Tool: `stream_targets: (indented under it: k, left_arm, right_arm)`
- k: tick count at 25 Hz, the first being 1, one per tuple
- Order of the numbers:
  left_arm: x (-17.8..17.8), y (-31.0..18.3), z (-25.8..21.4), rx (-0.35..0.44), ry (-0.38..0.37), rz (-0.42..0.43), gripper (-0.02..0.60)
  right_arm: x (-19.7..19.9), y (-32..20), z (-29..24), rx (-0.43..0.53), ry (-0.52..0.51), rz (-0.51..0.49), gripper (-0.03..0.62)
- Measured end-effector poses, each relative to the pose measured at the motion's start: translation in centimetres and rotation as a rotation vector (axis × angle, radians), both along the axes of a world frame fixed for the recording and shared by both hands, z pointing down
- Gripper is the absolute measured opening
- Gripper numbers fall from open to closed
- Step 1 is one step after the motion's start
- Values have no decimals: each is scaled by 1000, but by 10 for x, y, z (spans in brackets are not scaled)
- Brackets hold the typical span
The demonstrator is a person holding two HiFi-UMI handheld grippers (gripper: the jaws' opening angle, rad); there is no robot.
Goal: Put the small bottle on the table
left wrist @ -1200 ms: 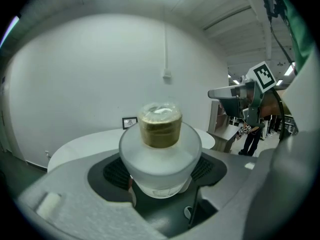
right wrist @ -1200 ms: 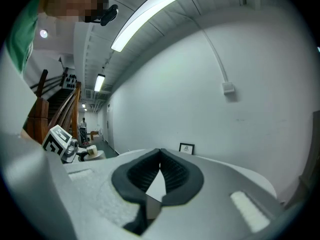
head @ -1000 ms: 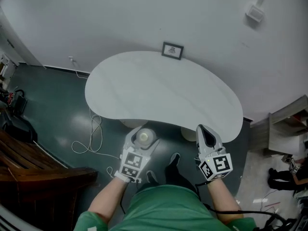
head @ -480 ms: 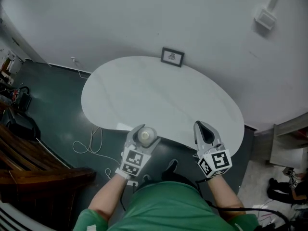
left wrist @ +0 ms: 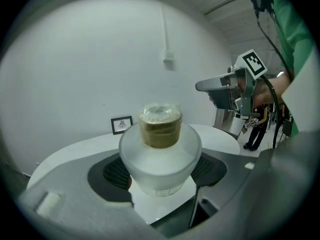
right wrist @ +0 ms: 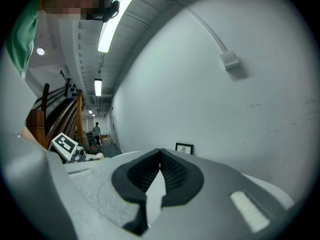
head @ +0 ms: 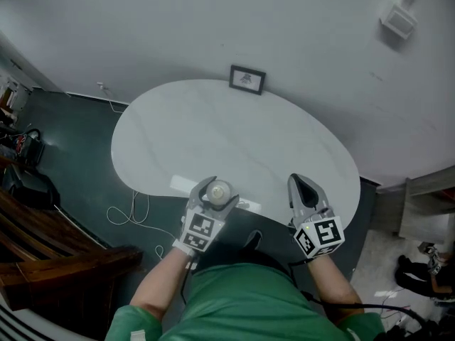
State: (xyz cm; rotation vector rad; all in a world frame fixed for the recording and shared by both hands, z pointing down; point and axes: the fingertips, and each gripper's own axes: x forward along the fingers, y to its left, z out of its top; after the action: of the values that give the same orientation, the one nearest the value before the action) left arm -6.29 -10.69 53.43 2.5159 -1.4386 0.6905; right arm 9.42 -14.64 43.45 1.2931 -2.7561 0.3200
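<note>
The small bottle (left wrist: 161,154) is frosted white with a brown cap under clear wrap. It stands upright between the jaws of my left gripper (left wrist: 162,176), whose dark pads press its sides. In the head view the bottle (head: 218,189) and left gripper (head: 217,194) hover just over the near edge of the white kidney-shaped table (head: 234,133). My right gripper (head: 303,185) is level with it to the right, also above the table's near edge. Its pads meet at the tip (right wrist: 160,153) with nothing between them.
A small framed picture (head: 247,79) leans on the wall at the table's far edge. White cables (head: 131,212) lie on the dark floor at left, beside wooden furniture (head: 50,254). A shelf unit (head: 426,204) stands at right. A person stands far down the hallway (right wrist: 96,132).
Both grippers have moved forward from over the floor in front of the table to above its near edge. The bottle stays in the left gripper.
</note>
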Motion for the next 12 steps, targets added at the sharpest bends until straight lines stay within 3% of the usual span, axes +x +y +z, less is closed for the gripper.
stream_targets:
  k: [12]
  left_arm:
    - [5,-56,46,-51,-30,268,345]
  right_arm:
    - [8,-15,20,-64,42,232,2]
